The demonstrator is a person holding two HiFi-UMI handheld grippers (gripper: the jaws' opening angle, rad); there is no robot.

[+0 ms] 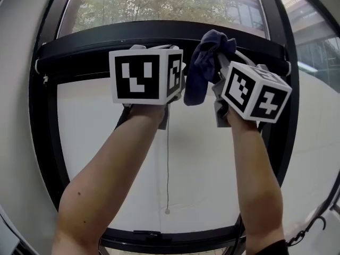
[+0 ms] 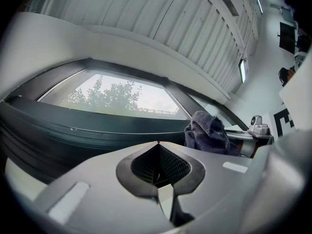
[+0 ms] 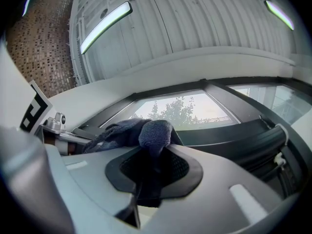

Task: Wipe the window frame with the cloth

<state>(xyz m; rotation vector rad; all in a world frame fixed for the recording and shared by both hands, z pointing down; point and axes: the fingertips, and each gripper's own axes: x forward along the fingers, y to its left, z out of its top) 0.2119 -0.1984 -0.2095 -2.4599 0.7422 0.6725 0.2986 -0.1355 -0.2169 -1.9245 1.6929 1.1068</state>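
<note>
We count two grey two-jaw grippers: left gripper [image 2: 157, 144], right gripper [image 3: 152, 152]. One dark blue fabric cloth [image 1: 204, 65], one black window frame [image 1: 159, 32], one white roller blind [image 1: 106, 137], one thin pull cord [image 1: 168, 169].

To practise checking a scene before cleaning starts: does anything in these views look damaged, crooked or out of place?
Nothing stands out. The right gripper is shut on the bunched dark blue cloth, raised up by the black window frame, which shows no damage. The left gripper is shut and empty beside it.
</note>
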